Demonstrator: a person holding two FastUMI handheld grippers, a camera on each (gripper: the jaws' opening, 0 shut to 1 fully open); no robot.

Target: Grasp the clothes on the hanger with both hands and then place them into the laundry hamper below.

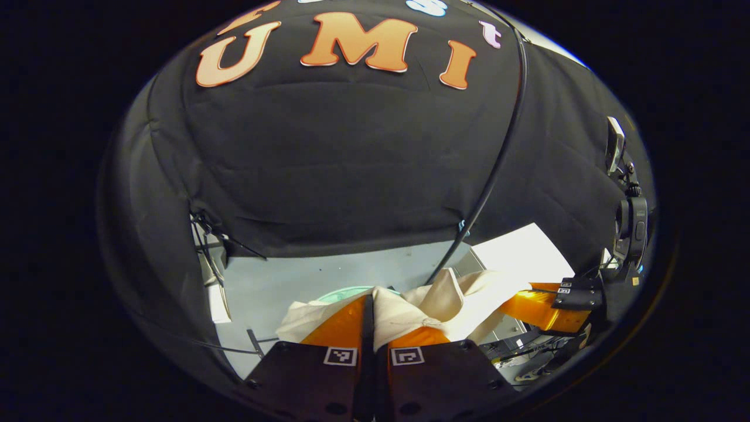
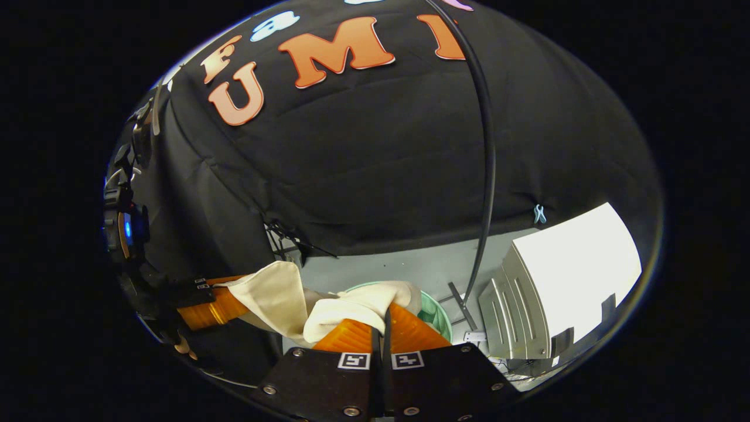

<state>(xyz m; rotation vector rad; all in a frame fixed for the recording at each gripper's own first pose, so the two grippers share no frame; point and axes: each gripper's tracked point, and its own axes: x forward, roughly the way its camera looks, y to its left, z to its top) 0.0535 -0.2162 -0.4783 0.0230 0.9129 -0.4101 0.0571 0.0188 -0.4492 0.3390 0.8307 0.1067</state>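
1. Below both grippers, a round pale-green plastic laundry hamper [image 2: 438, 319] stands on the grey floor [image 2: 410, 266]; its contents are hidden behind the cloth.
2. A cream-white fabric garment [image 1: 445, 302] hangs bunched between the two grippers, above the hamper rim [image 1: 345, 293]. Its long axis runs roughly level from one gripper to the other.
3. The left gripper [image 1: 368, 319] has its fingers closed together, clamped on one end of the garment.
4. The right gripper [image 2: 381, 325] has its fingers closed together, clamped on the other end [image 2: 357, 310].
5. A white box-shaped appliance [image 2: 562, 281] stands near the hamper.
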